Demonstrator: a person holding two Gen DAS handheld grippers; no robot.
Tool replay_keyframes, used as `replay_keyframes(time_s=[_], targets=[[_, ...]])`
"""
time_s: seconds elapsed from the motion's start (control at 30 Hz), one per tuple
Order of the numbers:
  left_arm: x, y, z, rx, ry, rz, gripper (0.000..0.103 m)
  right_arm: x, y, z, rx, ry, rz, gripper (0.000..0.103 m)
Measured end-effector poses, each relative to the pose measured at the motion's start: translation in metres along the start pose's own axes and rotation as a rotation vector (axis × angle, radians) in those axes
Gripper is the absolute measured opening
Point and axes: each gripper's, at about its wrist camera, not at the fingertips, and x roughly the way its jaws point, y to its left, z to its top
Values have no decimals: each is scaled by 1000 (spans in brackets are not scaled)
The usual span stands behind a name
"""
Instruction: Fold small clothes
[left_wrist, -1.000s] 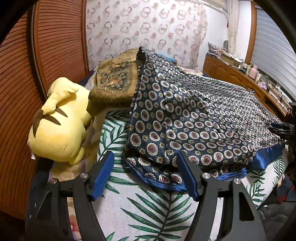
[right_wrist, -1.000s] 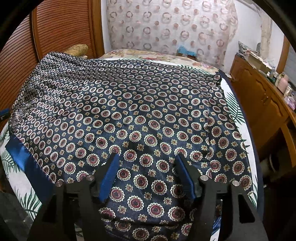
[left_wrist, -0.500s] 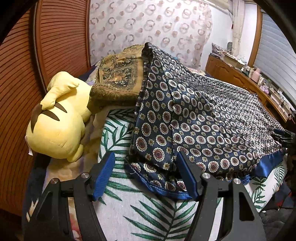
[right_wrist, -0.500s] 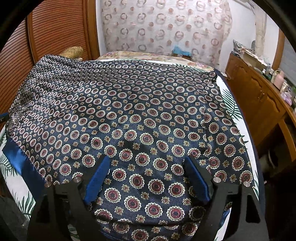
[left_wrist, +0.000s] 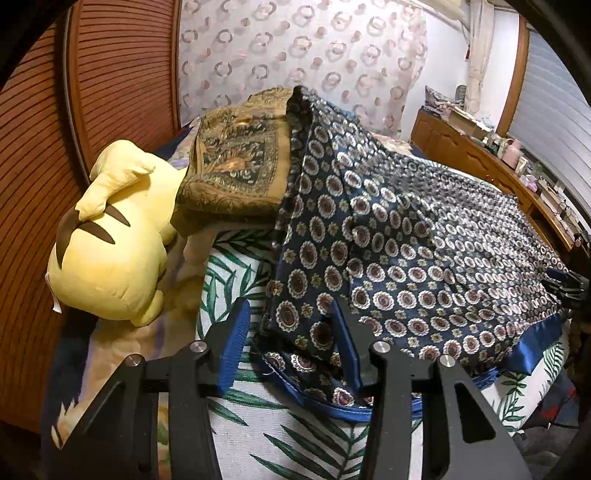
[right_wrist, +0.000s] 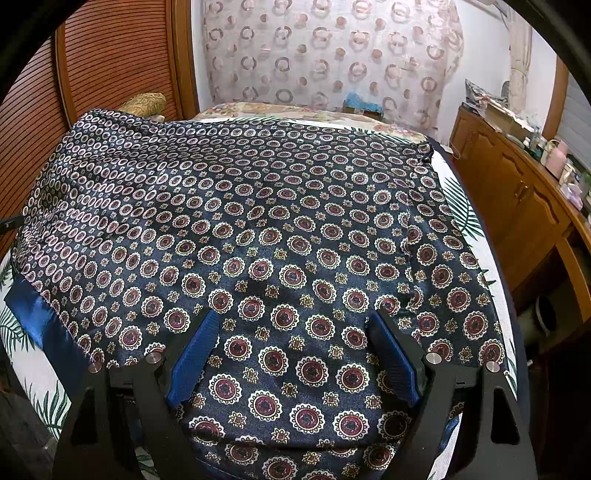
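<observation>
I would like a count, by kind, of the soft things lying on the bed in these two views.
Navy patterned garment: 1
Yellow plush toy: 1
Gold-brown patterned cushion: 1
Leaf-print bed sheet: 1
Total: 4

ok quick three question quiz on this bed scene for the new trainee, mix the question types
1. True or false: the patterned garment is spread across the bed.
2. Which sits nearest the yellow plush toy? A) the wooden dresser B) the gold-brown folded cloth C) the ring-patterned curtain
3. Fill in: between the fingers of the left gripper, whose jaws are closing, lies the garment's blue-trimmed ____.

Key: 1 true. 2 B. 3 corner. The right gripper hangs open over the garment.
</observation>
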Motion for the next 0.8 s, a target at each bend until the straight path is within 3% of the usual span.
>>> replay_keyframes(time_s=[0.07, 0.2, 0.33, 0.4, 0.43, 0.57, 0.8], targets=[[2, -1, -2, 5, 10, -1, 45, 0, 0, 0, 1, 0, 0, 85], [7, -7, -6, 42, 26, 1, 29, 0, 1, 0, 0, 0, 0, 85], [8, -12, -8, 90, 22, 21, 22, 0, 1, 0, 0, 0, 0, 85], [7, -12, -8, 88, 22, 3, 9, 0, 1, 0, 0, 0, 0, 85], [6, -12, -8, 85, 21, -5, 8, 0, 1, 0, 0, 0, 0, 85], [-9, -20, -2, 64, -42, 17, 6, 1, 1, 0, 0, 0, 1, 85], [-58, -58, 22, 114, -200, -82, 6, 1, 2, 0, 0, 1, 2, 85]])
